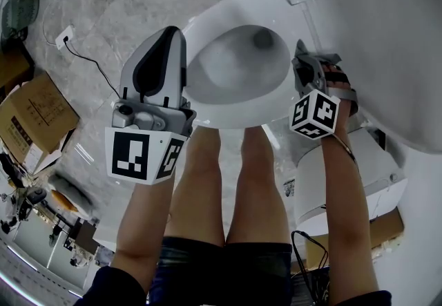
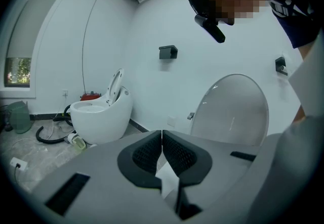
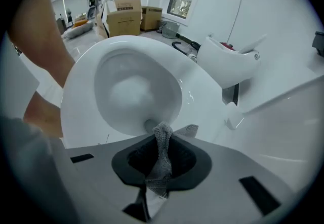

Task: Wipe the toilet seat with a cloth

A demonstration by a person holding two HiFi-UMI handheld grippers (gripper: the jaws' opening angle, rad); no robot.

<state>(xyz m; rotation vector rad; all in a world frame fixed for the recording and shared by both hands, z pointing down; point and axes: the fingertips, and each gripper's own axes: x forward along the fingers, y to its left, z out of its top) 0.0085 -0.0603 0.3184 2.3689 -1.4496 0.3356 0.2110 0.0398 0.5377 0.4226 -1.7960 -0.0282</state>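
Gripping the grey cloth [image 3: 162,160], your right gripper [image 3: 163,134] has its jaws clamped on it at the rim of the toilet seat [image 3: 81,81]. Your left gripper [image 2: 162,134] hovers at the seat's left side, jaws together, empty.

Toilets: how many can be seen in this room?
2. One toilet directly below the head camera, lid raised; a second, egg-shaped toilet by the wall beyond. Others may be out of view.
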